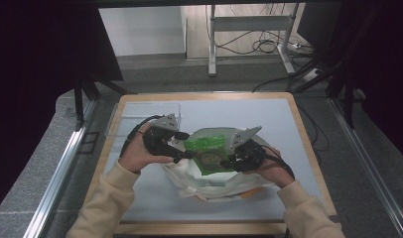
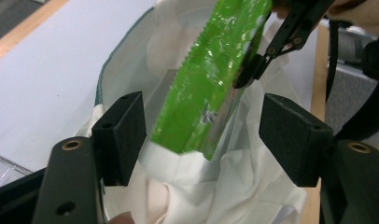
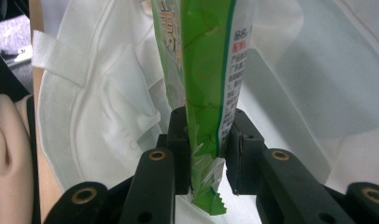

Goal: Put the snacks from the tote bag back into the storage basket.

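Counter [image 1: 289, 148]: wood-edged, pale grey-blue top. White cloth bag [image 1: 209, 183] lies crumpled on it near the front edge, centre, mouth open. Clear plastic box [image 1: 140, 111] sits at the far left corner, well apart from the bag.

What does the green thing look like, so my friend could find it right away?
Look at the middle of the grey-topped table, where a white cloth bag lies open between the person's two hands. Sticking out of its mouth is a shiny green snack packet, pinched at one crimped end by the right gripper. It is the only bright green thing there, with printed writing on it.
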Demonstrator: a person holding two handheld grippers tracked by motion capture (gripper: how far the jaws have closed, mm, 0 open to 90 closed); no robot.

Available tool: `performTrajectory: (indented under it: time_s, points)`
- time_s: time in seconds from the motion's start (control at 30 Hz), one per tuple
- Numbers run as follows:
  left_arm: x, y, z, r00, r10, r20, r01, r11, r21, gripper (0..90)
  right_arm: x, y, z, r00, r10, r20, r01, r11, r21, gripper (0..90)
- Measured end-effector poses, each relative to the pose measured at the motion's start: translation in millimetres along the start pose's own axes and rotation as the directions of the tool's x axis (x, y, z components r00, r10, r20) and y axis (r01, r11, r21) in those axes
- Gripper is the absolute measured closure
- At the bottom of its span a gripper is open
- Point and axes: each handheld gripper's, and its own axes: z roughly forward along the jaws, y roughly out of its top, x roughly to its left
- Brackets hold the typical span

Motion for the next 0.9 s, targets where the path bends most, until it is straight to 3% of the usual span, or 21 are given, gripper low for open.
performTrajectory:
  time_s: [0.1,0.33,0.53,0.63,0.9]
  points:
    - [4.1,3.9,2.4,0.9996,0.029,0.004,-0.029,0.9992,0.028,31.9,1.6,2.8,0.3,0.9998,-0.020,-0.003,0.020,1.000,0.012,73.5]
    - [7.1,7.3,13.9,0.9953,0.046,0.085,-0.052,0.9960,0.073,38.3,3.4,6.1,0.3,0.9985,-0.054,-0.011,0.054,0.998,0.018,73.4]
    - [4.4,7.3,22.5,0.9906,0.078,0.112,-0.095,0.9841,0.150,61.2,5.0,9.6,1.4,0.9974,-0.070,-0.013,0.071,0.997,0.020,73.4]
    - [4.8,6.5,22.3,0.9879,0.091,0.126,-0.110,0.9822,0.152,69.3,5.8,11.6,2.7,0.9968,-0.079,-0.009,0.079,0.996,0.029,73.4]
    - [5.6,5.2,19.4,0.9857,0.110,0.128,-0.128,0.9807,0.148,74.5,3.9,11.7,4.1,0.9981,-0.052,-0.033,0.052,0.999,0.015,71.4]
